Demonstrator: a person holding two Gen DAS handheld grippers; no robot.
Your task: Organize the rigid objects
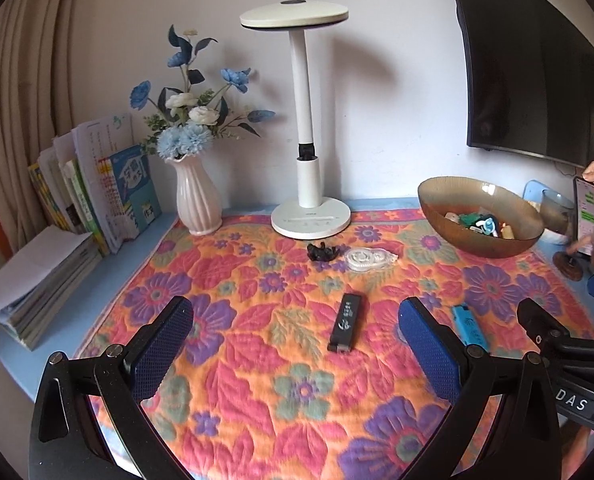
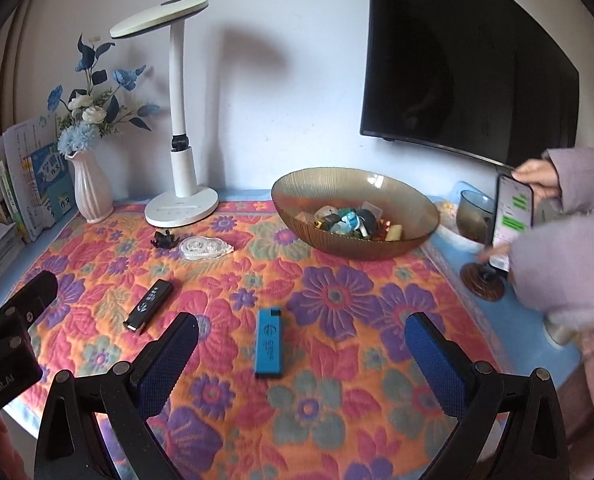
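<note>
**A:** How far along is the tidying?

**B:** Partway, I'd judge. The amber glass bowl [image 2: 355, 216], ahead and to the right of the right gripper [image 2: 301, 354], already holds a heap of small bits. Four things are left on the floral cloth [image 2: 337, 292].

**A:** Which four?

**B:** The blue lighter [image 2: 269, 343] lies flat just ahead of the right gripper, between its fingers' lines. The black stick [image 1: 345, 322] (a USB drive or lighter, I can't tell which) lies ahead of the left gripper [image 1: 296, 338], roughly centred. Farther out, toward the desk lamp [image 1: 311, 216], sit a small black clip [image 1: 321, 251] and, just beside it, the clear correction tape [image 1: 371, 259].

**A:** And the grippers?

**B:** Both spread wide with nothing between the pads, each hovering above the cloth without touching anything.

**A:** So what's next?

**B:** Probably the blue lighter, being nearest the right gripper (only a guess), then over into the bowl.
</note>
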